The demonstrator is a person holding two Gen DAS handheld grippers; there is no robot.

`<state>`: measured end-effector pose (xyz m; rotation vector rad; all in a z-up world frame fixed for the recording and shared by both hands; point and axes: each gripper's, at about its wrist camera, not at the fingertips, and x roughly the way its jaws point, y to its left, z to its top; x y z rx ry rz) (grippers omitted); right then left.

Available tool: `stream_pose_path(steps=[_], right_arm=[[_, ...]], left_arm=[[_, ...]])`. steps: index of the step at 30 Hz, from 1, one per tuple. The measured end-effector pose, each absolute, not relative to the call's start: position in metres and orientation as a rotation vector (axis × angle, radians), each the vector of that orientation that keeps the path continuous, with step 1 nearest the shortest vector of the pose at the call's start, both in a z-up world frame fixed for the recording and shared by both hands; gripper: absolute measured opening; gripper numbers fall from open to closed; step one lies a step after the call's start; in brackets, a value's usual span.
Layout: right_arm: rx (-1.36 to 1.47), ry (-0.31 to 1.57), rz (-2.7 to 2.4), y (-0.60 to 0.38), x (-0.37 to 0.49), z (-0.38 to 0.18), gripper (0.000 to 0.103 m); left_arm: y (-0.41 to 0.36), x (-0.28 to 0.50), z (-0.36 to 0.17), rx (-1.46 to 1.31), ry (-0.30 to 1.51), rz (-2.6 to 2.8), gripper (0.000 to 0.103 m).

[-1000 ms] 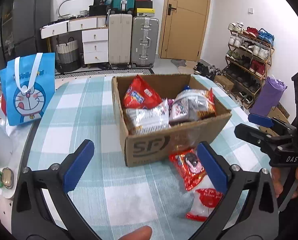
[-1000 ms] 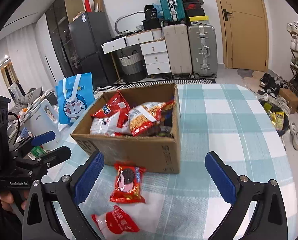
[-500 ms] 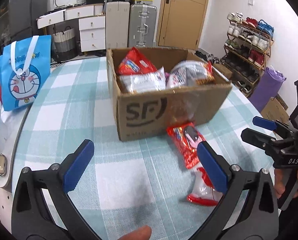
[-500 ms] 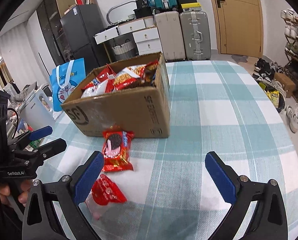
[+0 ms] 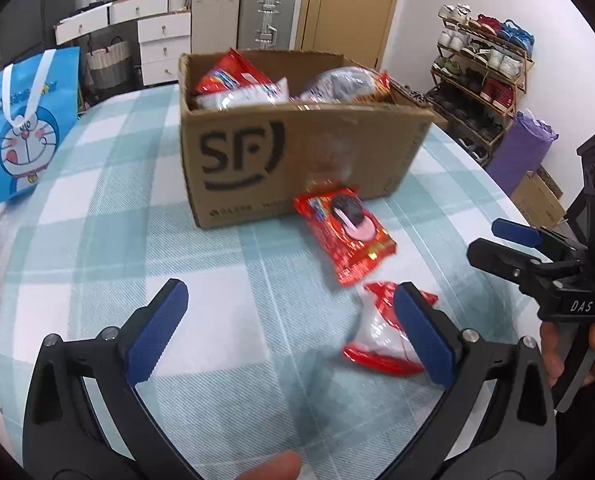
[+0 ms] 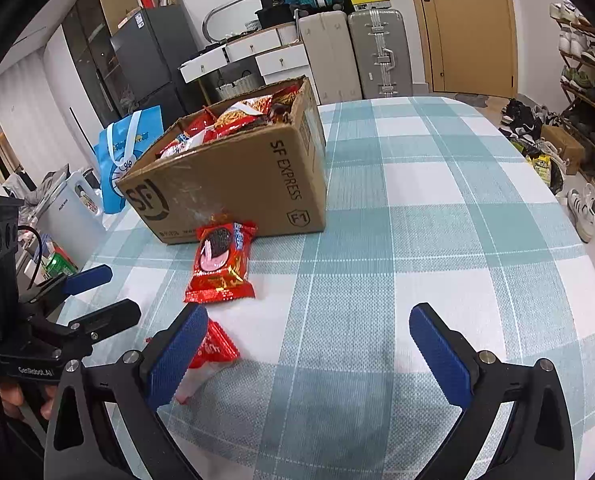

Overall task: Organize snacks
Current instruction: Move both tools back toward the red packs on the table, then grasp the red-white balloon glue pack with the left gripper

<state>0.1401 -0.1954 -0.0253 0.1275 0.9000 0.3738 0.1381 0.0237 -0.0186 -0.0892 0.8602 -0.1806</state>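
Observation:
A cardboard SF box [image 5: 297,156] [image 6: 241,184] full of snack bags stands on the checked tablecloth. A red cookie pack [image 5: 347,236] [image 6: 221,262] lies flat just in front of the box. A red-and-white snack bag [image 5: 381,336] [image 6: 213,354] lies nearer, partly behind a finger in each view. My left gripper [image 5: 293,328] is open and empty, low over the cloth, left of the red-and-white bag. My right gripper [image 6: 309,348] is open and empty, right of that bag. Each gripper shows in the other's view, the right one [image 5: 509,240] and the left one [image 6: 97,296].
A blue cartoon tote bag [image 5: 25,124] [image 6: 129,156] stands left of the box. A white kettle [image 6: 73,204] sits beyond the table's left edge. Suitcases, drawers, a door and a shoe rack [image 5: 485,64] line the room behind.
Both grippers have dropped lower and closer to the table. The box now appears from the side, and the two loose packs sit nearer to the fingers. Both grippers stayed open.

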Motion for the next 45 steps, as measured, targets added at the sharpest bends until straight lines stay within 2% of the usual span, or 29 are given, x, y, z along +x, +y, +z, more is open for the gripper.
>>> stream_pose_path(steps=[25,32,34,35,38,45], right_arm=[[0.140,0.952,0.306,-0.216,0.123,-0.047,0.102],[0.135,0.961,0.310,-0.212,0.126,-0.049,0.102],[0.132,0.962,0.312,-0.211,0.126,-0.050,0.102],[0.131,0.962,0.313,-0.210,0.126,-0.050,0.102],[0.123,0.964,0.315,-0.208,0.127,-0.050,0.102],[0.106,0.963,0.326,-0.202,0.130,-0.048,0.102]], left_arm=[[-0.032,0.138,-0.055,-0.041,0.944,-0.291,0.101],[-0.042,0.140,-0.060,0.004,0.945,-0.312,0.078],[-0.043,0.138,-0.059,0.000,0.936,-0.337,0.058],[-0.043,0.138,-0.058,0.001,0.932,-0.342,0.053],[-0.042,0.137,-0.058,-0.021,0.925,-0.355,0.049],[-0.021,0.128,-0.049,-0.078,0.886,-0.321,0.049]])
